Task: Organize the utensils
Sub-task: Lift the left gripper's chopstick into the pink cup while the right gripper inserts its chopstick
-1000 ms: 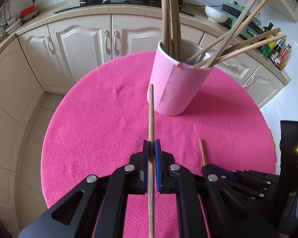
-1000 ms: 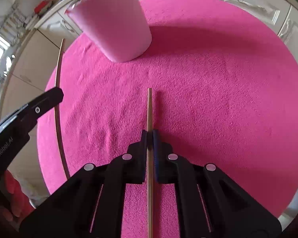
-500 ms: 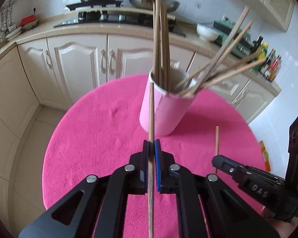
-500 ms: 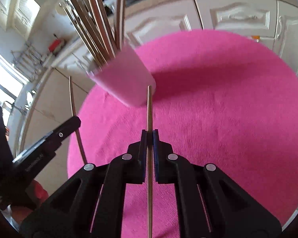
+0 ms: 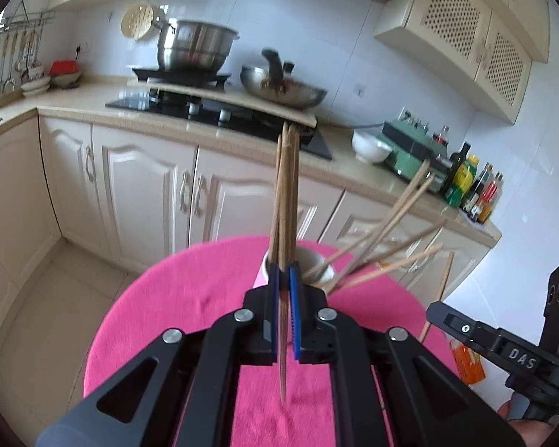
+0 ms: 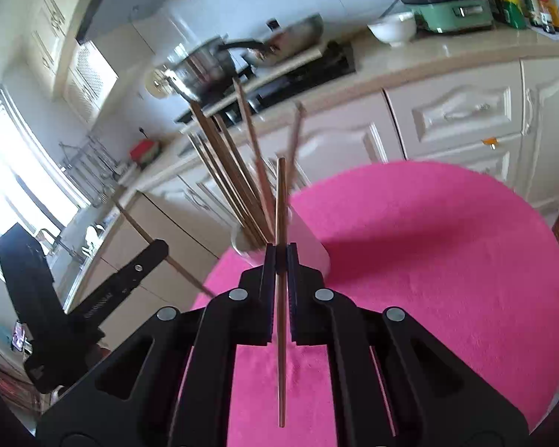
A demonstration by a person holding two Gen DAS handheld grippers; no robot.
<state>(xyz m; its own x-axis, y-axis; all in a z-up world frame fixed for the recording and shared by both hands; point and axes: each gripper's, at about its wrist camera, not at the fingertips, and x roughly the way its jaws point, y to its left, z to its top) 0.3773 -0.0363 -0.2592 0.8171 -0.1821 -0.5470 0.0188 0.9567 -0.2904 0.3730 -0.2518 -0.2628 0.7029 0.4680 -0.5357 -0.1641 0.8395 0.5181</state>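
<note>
A round table (image 5: pixel 190 298) covered by a bright pink cloth (image 6: pixel 447 268) carries the things. Directly on it stands 1 pink cup (image 6: pixel 309 238), just ahead of the jaws in both wrist views, partly hidden behind them. In the right wrist view the cup sits near the cloth's far left edge. The rest of the cloth spreads out to the right of the jaws and beneath them.

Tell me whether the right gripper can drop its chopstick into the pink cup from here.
Probably yes. The right gripper, shut on its chopstick, sits just short of the pink cup. The leaning chopsticks crowd the far side, leaving the near rim free.
</note>
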